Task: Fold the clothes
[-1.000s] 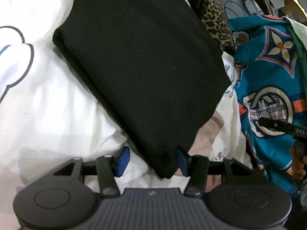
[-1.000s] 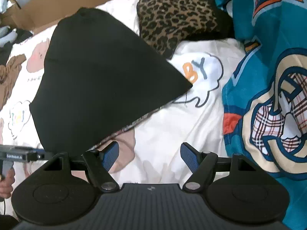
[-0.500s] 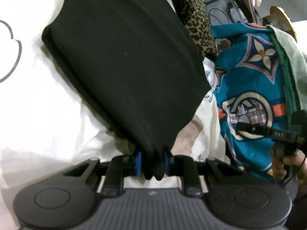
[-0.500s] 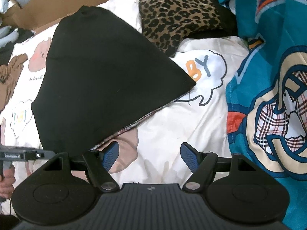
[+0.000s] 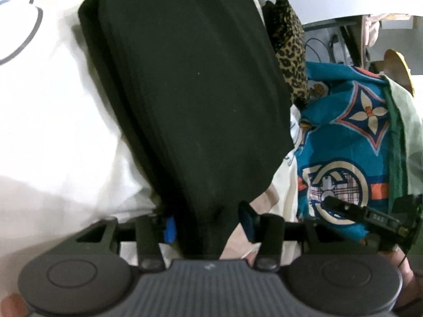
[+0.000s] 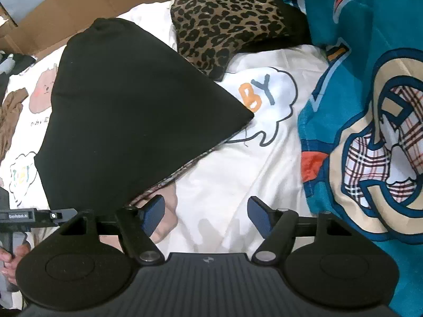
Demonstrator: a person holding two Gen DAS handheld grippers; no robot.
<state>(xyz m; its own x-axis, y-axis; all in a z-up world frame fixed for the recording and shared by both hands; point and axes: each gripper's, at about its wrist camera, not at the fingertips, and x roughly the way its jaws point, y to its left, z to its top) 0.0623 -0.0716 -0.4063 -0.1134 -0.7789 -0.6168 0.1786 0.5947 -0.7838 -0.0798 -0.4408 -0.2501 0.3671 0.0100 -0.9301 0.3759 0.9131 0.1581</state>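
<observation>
A folded black garment [image 5: 190, 100] is laid on a white printed sheet [image 6: 227, 185], beside a leopard-print cloth [image 6: 227, 23] and a teal patterned cloth [image 6: 370, 92]. Its near corner is passed between the jaws of the left gripper [image 5: 206, 224]; whether it is clamped there cannot be told. The jaws of the right gripper [image 6: 206, 216] are held apart over the sheet, near the garment's edge.

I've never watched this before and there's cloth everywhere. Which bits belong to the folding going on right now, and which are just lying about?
In the job:
black garment
left gripper, gripping its corner
right gripper, open, empty

Lying about:
leopard-print cloth
teal patterned fabric
white cartoon sheet
cardboard
</observation>
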